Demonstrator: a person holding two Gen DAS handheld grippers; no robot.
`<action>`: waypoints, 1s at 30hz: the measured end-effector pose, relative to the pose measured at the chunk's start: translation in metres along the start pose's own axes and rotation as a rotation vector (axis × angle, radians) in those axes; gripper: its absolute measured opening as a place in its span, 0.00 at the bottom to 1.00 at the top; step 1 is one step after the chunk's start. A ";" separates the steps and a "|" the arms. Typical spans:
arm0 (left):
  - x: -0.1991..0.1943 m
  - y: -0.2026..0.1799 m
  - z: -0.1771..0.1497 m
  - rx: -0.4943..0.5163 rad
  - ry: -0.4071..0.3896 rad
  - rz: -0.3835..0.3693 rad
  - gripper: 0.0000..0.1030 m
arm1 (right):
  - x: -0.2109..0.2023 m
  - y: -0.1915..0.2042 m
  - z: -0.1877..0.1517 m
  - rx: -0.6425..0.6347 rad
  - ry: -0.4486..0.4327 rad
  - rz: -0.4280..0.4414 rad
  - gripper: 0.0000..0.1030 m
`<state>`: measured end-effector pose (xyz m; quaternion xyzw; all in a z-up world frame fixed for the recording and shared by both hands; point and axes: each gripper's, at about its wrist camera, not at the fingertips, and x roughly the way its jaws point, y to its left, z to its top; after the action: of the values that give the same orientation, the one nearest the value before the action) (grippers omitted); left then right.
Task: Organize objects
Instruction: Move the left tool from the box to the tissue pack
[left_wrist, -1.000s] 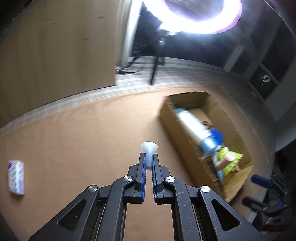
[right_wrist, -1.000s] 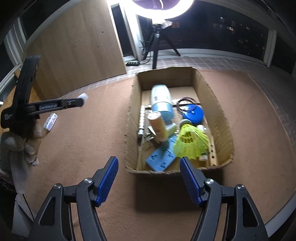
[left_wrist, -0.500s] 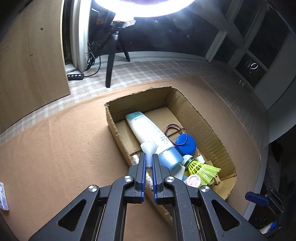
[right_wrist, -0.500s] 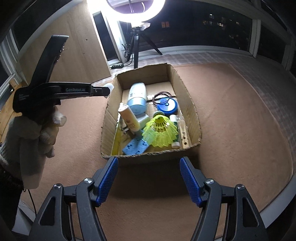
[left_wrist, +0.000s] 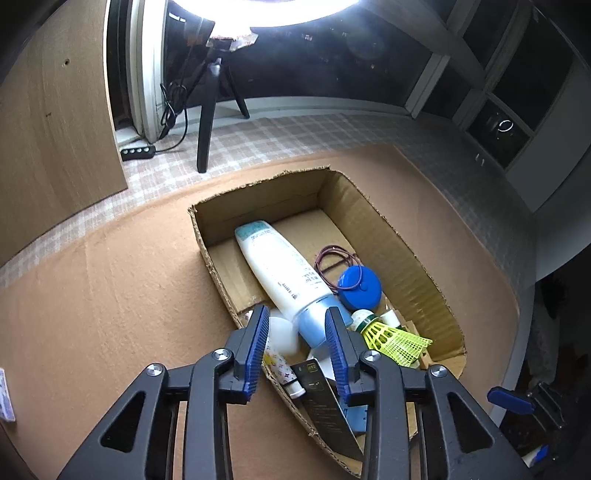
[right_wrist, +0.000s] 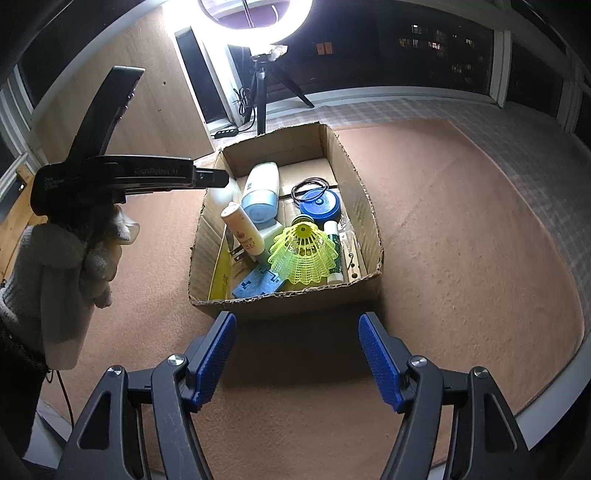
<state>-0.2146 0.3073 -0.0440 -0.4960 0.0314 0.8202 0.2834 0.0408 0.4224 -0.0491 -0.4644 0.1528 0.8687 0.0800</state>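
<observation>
The cardboard box (right_wrist: 354, 206), corrugated with ragged torn rims, sat open on a brown felt-like mat (right_wrist: 461, 240), at about twelve o'clock from the right gripper (right_wrist: 297, 354), whose ribbed blue pads stood wide apart and empty above bare mat. The left gripper (left_wrist: 297, 350) hung over the box's near-left wall; its jaws had just been opening, and the small white funnel-shaped piece (left_wrist: 282, 334), smooth, pale and blurred, sat between them just beside the left pad, with the right pad clear of it, so nothing was gripped. Inside the box a long smooth white bottle (left_wrist: 284, 269) with a pale blue cap lay slantwise, its cap toward six o'clock in the left wrist view. At three o'clock from the cap sat a round blue plastic disc (left_wrist: 360, 288) with a thin dark cord loop (left_wrist: 332, 258) behind it, and at about four o'clock a yellow mesh shuttlecock (left_wrist: 397, 339) with a flared skirt. From the right wrist view a cream cylindrical tube (right_wrist: 243, 229) leaned at nine o'clock from the shuttlecock, with a flat blue moulded plate (right_wrist: 258, 282) at seven o'clock. A person's pale knitted sleeve and fuzzy glove (right_wrist: 92, 251) held the left gripper's black handle. Beyond the mat lay a checked floor covering (left_wrist: 295, 129), a ring light on a black tripod (left_wrist: 207, 122), a wooden panel (left_wrist: 55, 129) at ten o'clock and dark windows (right_wrist: 424, 40).
</observation>
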 end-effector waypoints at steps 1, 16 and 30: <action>-0.001 0.000 0.000 0.001 0.001 -0.001 0.33 | 0.000 0.000 0.000 -0.001 0.000 0.001 0.63; -0.043 0.056 -0.026 -0.055 -0.031 0.112 0.33 | 0.010 0.033 0.005 -0.054 0.015 0.045 0.63; -0.110 0.152 -0.072 -0.169 -0.070 0.226 0.34 | 0.038 0.108 0.012 -0.163 0.050 0.116 0.63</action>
<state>-0.1944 0.1079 -0.0241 -0.4826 0.0079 0.8633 0.1473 -0.0200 0.3250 -0.0535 -0.4815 0.1102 0.8694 -0.0121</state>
